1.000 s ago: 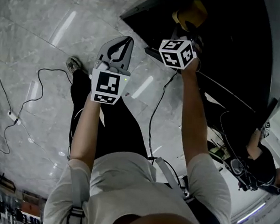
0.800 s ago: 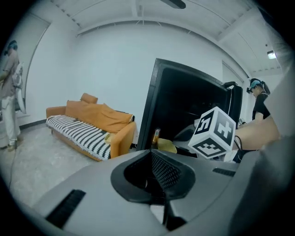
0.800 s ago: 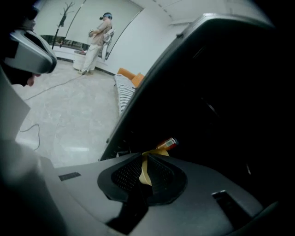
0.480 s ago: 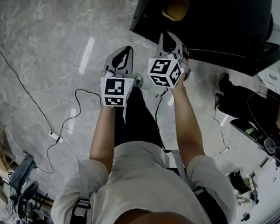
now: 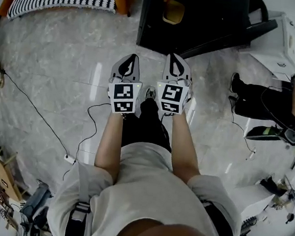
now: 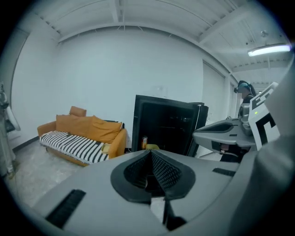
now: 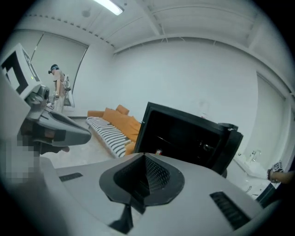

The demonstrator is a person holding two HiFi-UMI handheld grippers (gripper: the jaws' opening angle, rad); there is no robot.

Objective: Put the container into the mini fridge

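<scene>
**Head view.** The left gripper and the right gripper are held side by side at frame centre, just apart. Both are aimed at the black mini fridge at top centre. The yellow container sits inside the fridge opening, well apart from both grippers. The door stands open, slanting toward the upper right.

**Fingers.** The left gripper view shows the left gripper with its fingers closed tip to tip and nothing between them. The right gripper view shows the right gripper with its fingers together. They have just been closing and hold nothing.

**What each view shows.**
- Only the head view gives the floor layout:
  - a cable trailing at lower left;
  - a bystander at the right edge;
  - a white cabinet at upper right.
- The gripper views show the fridge front-on against a white wall, with the sofa to its left.
- In the left gripper view the container is a yellow sliver just above the fingertips. In the right gripper view it cannot be made out.

**Edges and room.**
- A stretch of grey floor lies between the grippers and the fridge front.
- The sofa's end stands near the fridge's left side.
- The open door bounds the approach on the right.
</scene>
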